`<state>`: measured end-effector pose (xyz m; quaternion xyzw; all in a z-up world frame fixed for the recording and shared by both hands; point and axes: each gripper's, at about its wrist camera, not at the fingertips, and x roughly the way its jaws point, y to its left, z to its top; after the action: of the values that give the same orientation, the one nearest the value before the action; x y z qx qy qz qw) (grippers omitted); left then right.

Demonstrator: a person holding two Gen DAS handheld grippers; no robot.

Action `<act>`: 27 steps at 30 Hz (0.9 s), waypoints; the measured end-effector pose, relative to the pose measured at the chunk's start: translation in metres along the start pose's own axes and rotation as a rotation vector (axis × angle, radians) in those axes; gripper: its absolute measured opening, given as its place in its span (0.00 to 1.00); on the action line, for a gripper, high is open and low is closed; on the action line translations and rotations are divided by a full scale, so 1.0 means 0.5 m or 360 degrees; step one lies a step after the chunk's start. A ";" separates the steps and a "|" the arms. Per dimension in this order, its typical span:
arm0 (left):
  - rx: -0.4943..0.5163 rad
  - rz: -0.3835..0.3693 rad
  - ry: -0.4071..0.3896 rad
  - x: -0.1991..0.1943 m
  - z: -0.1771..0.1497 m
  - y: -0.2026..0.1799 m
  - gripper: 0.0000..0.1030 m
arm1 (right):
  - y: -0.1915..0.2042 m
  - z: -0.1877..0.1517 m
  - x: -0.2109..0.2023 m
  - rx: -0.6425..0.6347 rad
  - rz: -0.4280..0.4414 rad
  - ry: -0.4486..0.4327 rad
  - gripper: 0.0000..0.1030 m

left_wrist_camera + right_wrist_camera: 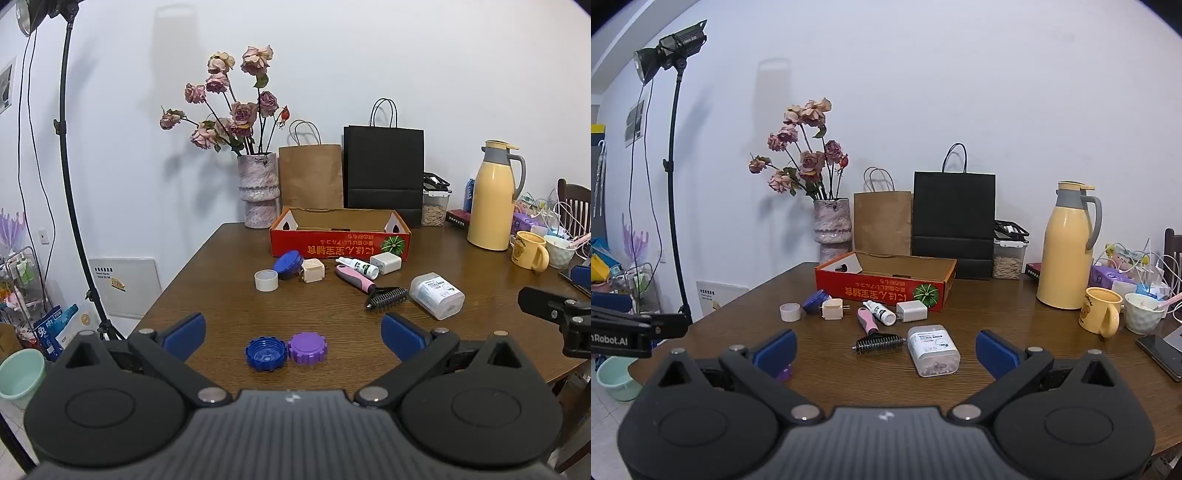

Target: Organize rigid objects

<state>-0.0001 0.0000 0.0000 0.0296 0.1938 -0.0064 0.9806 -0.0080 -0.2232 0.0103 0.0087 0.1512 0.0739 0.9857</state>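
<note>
A dark brown wooden table (229,295) fills the lower half of both wrist views, set against a pale wall. Near its far edge sits a shallow red cardboard box (340,247) with an open top and a printed green squash on its side; nothing can be made out inside it.

The left gripper (293,332) hovers above the near edge of the table with its blue-padded fingers spread wide and nothing between them. The right gripper (886,352) is likewise spread and empty, off to the right.

In front of the box lie the loose items, from larger to smaller — a clear plastic tub with a white label (437,295) on its side, a pink-handled pet comb with black teeth (369,286), a round dark blue lidded jar (288,264) tipped against a cream plug adapter (313,270), a white square charger (386,263), a small white spray bottle (357,266) and a short white ring-shaped cap (266,280).

Nearest the left gripper, between its fingers in the view, rest two ridged bottle caps touching each other: a blue one (266,353), hollow side up, and a purple one (307,348) to its right.
</note>
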 end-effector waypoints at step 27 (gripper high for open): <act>-0.0016 -0.0003 -0.0003 -0.001 0.004 0.004 1.00 | 0.001 0.000 -0.003 -0.0003 0.0000 -0.0005 1.00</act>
<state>0.0000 0.0020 0.0020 0.0245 0.1928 -0.0063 0.9809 -0.0094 -0.2228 0.0108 0.0077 0.1497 0.0739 0.9859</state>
